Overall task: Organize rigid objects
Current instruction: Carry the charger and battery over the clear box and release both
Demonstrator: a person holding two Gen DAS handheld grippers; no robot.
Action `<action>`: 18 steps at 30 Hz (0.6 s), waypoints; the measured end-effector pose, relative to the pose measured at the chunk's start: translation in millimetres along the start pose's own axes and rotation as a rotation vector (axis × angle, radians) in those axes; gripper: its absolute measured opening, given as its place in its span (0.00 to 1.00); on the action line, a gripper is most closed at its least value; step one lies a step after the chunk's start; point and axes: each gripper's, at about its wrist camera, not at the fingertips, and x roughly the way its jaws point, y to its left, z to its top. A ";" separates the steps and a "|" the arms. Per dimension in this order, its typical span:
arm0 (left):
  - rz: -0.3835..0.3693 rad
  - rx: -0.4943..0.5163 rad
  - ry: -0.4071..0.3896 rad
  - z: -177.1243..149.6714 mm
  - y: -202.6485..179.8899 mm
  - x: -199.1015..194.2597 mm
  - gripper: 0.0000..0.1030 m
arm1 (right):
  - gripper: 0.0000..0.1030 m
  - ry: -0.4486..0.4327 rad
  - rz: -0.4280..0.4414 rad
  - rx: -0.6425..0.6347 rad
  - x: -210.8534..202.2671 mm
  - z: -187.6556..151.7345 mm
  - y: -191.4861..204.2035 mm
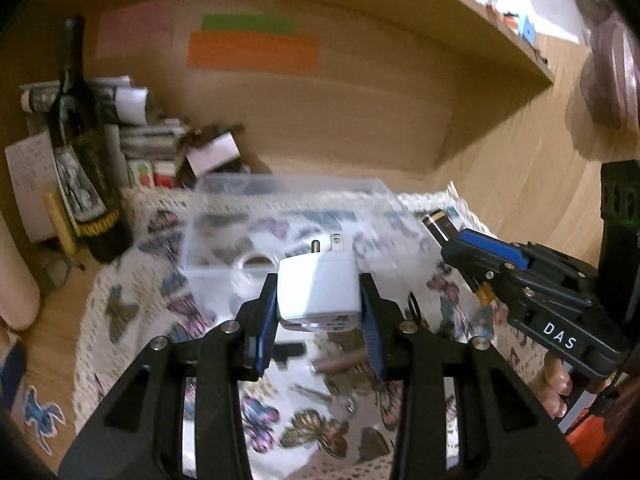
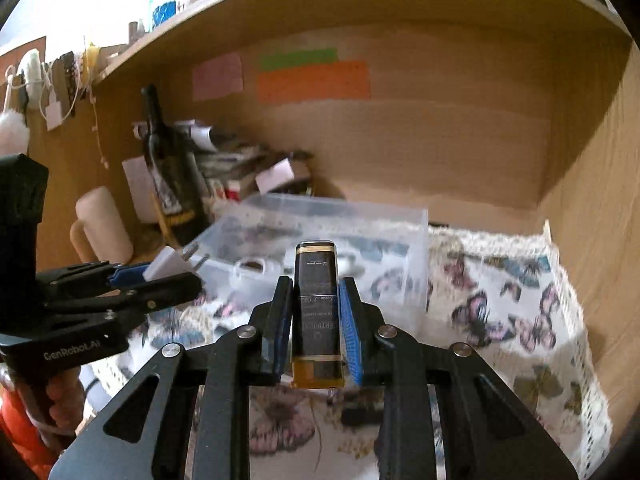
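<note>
Gripping a white plug adapter point(image 1: 316, 292), left tool point(image 1: 318, 312); right tool point(image 2: 316, 320) clenched around a black-and-gold box point(image 2: 317, 308).

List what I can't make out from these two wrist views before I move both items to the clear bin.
- Clear bin contents: motion blur in both views; only a round ring-like item shows.
- Print on the dark gold-trimmed box in the right gripper: too small and blurred.
- Small dark items on the butterfly cloth: left wrist view, behind the left gripper and its white plug adapter.
</note>
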 end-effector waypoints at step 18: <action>0.015 0.042 -0.023 58.4 1.2 48.4 0.37 | 0.21 -0.022 -0.058 0.000 46.1 44.3 -18.2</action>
